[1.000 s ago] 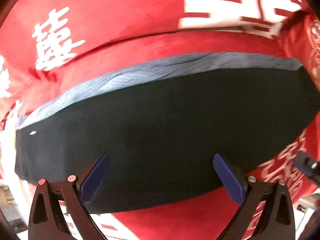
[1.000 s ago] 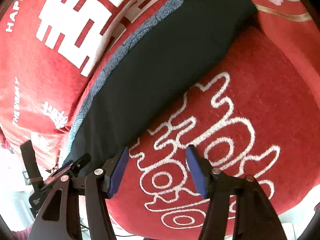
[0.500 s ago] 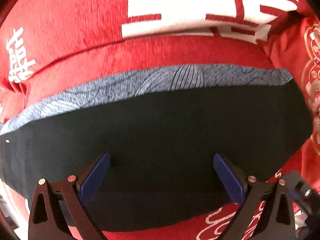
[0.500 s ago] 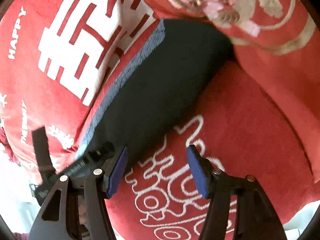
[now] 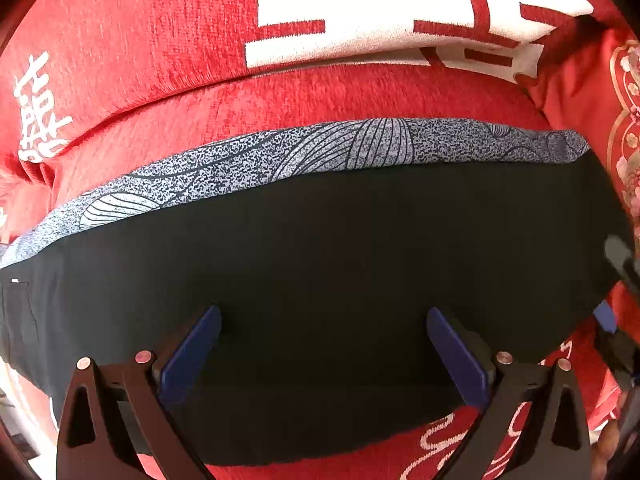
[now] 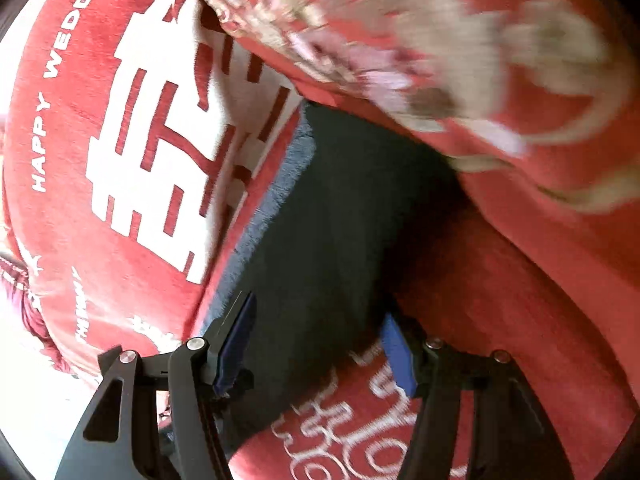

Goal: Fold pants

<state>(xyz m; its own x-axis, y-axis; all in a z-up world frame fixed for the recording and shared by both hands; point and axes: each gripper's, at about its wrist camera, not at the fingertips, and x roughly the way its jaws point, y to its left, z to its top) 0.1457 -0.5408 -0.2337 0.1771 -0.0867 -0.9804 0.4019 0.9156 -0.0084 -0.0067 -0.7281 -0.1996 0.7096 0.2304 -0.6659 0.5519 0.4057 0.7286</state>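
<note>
Dark pants (image 5: 340, 280) lie folded flat in a long strip on a red sofa seat (image 5: 320, 96). A grey patterned band (image 5: 304, 152) runs along their far edge. My left gripper (image 5: 324, 344) hangs open and wide just over the middle of the pants, pointing almost straight down, with nothing between its pads. In the right wrist view the pants (image 6: 340, 220) run away from the camera. My right gripper (image 6: 318, 340) is open and straddles their near part, blue pads on either side of the cloth and apart from it. Part of the right gripper (image 5: 616, 320) shows at the left view's right edge.
A red back cushion with large white characters (image 5: 380, 12) stands behind the pants; it reads "HAPPY WEDDING" (image 6: 52, 92) on its side. An embroidered red pillow (image 6: 480, 60) lies against the pants' far end. White swirl embroidery (image 6: 360, 420) marks the seat by my right gripper.
My right gripper swung from the bare seat beside the pants to over them and tipped up toward the pillow. The left gripper slid sideways along the pants early on, then stayed still.
</note>
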